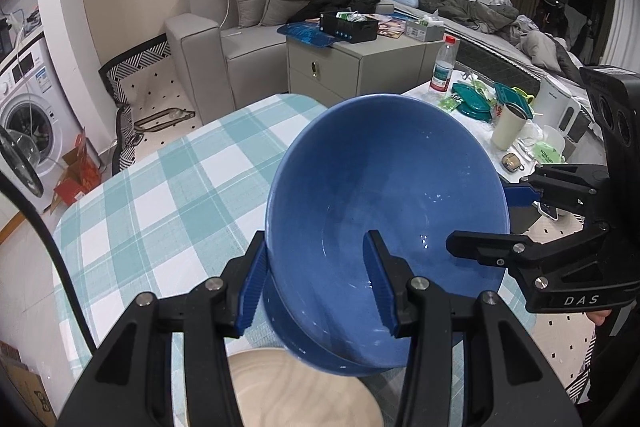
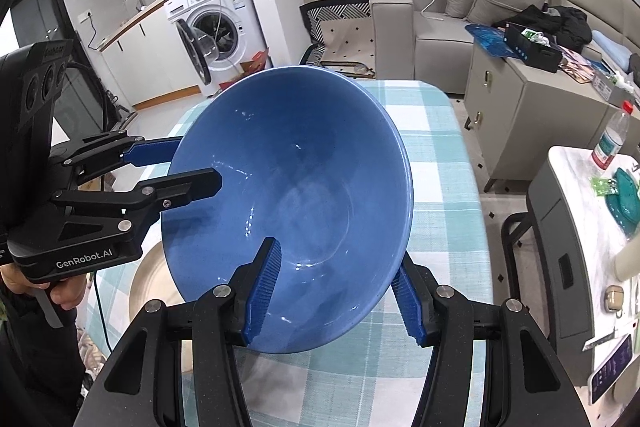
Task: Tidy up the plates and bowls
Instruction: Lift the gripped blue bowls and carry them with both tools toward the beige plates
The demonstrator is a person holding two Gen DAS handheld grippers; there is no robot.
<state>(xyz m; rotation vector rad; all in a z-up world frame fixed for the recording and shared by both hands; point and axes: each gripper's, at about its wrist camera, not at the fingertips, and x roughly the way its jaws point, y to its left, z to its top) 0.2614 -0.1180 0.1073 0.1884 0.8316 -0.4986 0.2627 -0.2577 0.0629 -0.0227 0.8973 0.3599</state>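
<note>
Here both grippers' fingers (image 1: 378, 283) straddle the blue bowl's (image 1: 384, 187) rim.

Checked teal-and-white tablecloth (image 1: 168, 195) over the table, pale wooden plate (image 1: 304, 391) lying on it — near edge

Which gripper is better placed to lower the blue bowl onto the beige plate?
Left, probably. Both grippers clamp the blue bowl: left gripper, right gripper. The beige plate lies just below the left gripper, at the bowl's left-held side.

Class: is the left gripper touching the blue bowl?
Touching. In the left wrist view the left gripper clamps the blue bowl wall, one pad inside, one outside.
</note>
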